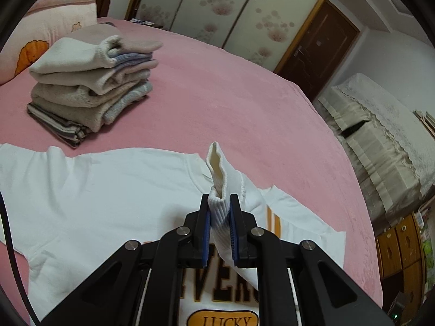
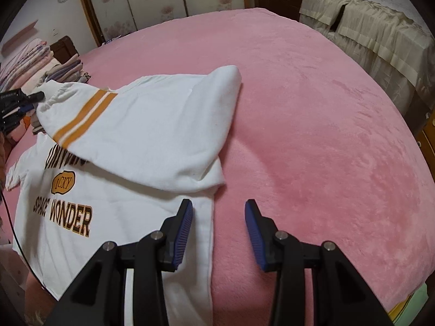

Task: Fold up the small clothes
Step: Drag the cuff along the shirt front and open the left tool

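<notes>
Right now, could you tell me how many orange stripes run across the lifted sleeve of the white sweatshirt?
2: both cross the lifted sleeve side by side, near the cuff that the left gripper holds. The sleeve's underside is hidden.

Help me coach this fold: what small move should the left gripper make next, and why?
Probably carry the cuff across the sweatshirt chest and lay it down. The left gripper is shut on the cuff, and the sleeve already hangs lifted over the print, while the right gripper is open, holding nothing.
</notes>
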### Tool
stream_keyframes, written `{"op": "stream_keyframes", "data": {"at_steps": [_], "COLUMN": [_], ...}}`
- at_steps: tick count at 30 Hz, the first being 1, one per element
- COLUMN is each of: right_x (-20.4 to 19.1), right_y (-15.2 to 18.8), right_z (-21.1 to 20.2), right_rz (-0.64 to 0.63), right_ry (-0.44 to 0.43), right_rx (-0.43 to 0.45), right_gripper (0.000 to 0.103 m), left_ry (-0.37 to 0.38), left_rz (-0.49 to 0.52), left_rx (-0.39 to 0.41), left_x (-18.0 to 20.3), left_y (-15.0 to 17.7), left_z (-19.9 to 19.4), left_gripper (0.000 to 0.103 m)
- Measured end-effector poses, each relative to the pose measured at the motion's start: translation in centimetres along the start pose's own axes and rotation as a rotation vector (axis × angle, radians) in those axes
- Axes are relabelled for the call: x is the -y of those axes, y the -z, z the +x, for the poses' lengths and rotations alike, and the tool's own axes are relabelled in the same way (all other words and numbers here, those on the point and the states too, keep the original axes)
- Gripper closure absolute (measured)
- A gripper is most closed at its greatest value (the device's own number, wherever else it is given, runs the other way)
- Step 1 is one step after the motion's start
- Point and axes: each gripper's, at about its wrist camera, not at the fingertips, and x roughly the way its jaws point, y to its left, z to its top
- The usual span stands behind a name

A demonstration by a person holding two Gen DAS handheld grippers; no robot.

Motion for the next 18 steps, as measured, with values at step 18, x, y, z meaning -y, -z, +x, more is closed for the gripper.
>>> {"op": "stream_keyframes", "data": {"at_steps": [18], "right_x": [-0.5], "right_y": [-1.9], "right_z": [2.3], "right_rz": [-0.017], "right_ry": [-0.011], "right_rx": [0.047], "right_gripper": [0.091], "left_ry": [-0.106], "left_rz": [-0.174], "left_rx": [-0.024], "left_x": [-7.4], "left_y": [4.4], "left_z": [2.0], "left_gripper": [0.093]}}
